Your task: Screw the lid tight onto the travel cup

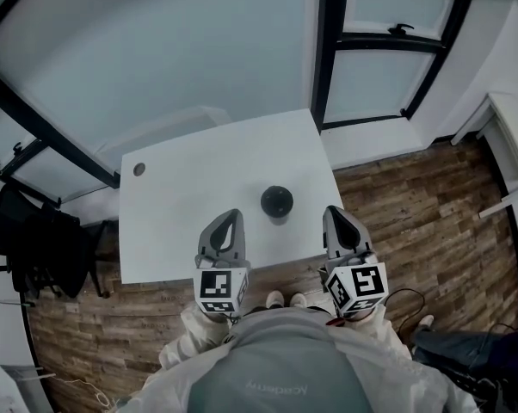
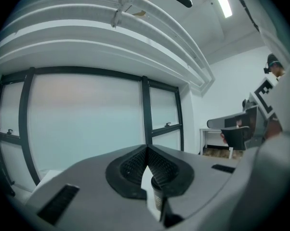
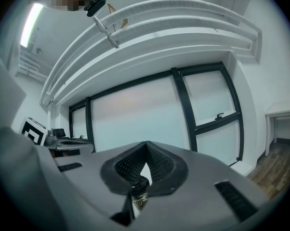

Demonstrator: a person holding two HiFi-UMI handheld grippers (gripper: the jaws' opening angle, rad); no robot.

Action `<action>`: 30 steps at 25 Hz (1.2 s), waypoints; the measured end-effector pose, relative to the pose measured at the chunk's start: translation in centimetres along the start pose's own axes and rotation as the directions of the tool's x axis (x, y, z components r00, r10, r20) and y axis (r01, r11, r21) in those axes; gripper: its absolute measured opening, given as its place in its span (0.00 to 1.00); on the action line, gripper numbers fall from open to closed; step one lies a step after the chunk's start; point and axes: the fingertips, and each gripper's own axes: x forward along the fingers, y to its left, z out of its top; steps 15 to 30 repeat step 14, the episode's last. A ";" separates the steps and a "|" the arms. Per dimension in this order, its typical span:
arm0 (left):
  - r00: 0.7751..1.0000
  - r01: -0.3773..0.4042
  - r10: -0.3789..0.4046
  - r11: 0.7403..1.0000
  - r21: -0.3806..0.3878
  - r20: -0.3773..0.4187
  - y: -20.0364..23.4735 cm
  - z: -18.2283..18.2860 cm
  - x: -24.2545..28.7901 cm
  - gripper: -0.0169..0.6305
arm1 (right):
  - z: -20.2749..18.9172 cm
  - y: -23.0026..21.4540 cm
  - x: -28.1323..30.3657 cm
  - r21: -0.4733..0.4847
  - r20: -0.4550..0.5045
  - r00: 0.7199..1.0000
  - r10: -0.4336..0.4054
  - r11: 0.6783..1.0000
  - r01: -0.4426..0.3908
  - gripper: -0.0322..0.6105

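The travel cup (image 1: pixel 276 201) stands upright on the white table (image 1: pixel 199 196), near its front edge, with a dark round lid on top. My left gripper (image 1: pixel 234 217) hovers just left of the cup and my right gripper (image 1: pixel 331 212) just right of it. Neither touches the cup. Both are shut with nothing between the jaws. In the left gripper view the ribbed pads (image 2: pixel 135 166) meet at the tip, and the cup (image 2: pixel 158 192) shows below them. In the right gripper view the pads (image 3: pixel 157 163) are likewise together, with the cup's dark top (image 3: pixel 139 186) peeking beneath.
A small round grommet hole (image 1: pixel 139 169) sits at the table's far left corner. A black office chair (image 1: pixel 35 239) stands left of the table. Black-framed windows (image 1: pixel 332 50) run behind it. Wood floor (image 1: pixel 414 222) and a white desk (image 1: pixel 513 136) lie to the right.
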 end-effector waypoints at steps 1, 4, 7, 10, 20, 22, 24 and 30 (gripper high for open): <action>1.000 0.003 -0.003 1.000 0.002 -0.004 -0.1 -0.2 -0.1 0.04 | -0.1 0.0 -0.1 -0.003 -0.001 1.000 -0.001 1.000 0.001 0.08; 1.000 0.009 -0.009 1.000 0.012 -0.020 -0.1 -0.6 -0.3 0.04 | -0.2 0.2 -0.1 -0.012 -0.004 1.000 0.001 1.000 -0.001 0.08; 0.999 0.004 -0.004 1.000 0.014 -0.032 -0.1 -1.1 -0.6 0.04 | -0.3 0.2 -0.5 -0.025 -0.008 1.000 0.004 1.000 -0.004 0.08; 0.999 -0.001 0.002 1.000 0.011 -0.045 -0.2 -1.7 -1.2 0.04 | -0.6 0.3 -1.0 -0.032 -0.020 1.000 0.007 0.999 -0.008 0.08; 0.998 0.003 -0.003 1.000 0.001 -0.066 -0.2 -2.3 -1.7 0.04 | -0.9 0.7 -1.3 -0.036 -0.030 1.000 0.006 0.999 -0.007 0.08; 0.998 0.003 -0.003 1.000 0.001 -0.066 -0.2 -2.3 -1.7 0.04 | -0.9 0.7 -1.3 -0.036 -0.030 1.000 0.006 0.999 -0.007 0.08; 0.998 0.003 -0.003 1.000 0.001 -0.066 -0.2 -2.3 -1.7 0.04 | -0.9 0.7 -1.3 -0.036 -0.030 1.000 0.006 0.999 -0.007 0.08; 0.998 0.003 -0.003 1.000 0.001 -0.066 -0.2 -2.3 -1.7 0.04 | -0.9 0.7 -1.3 -0.036 -0.030 1.000 0.006 0.999 -0.007 0.08</action>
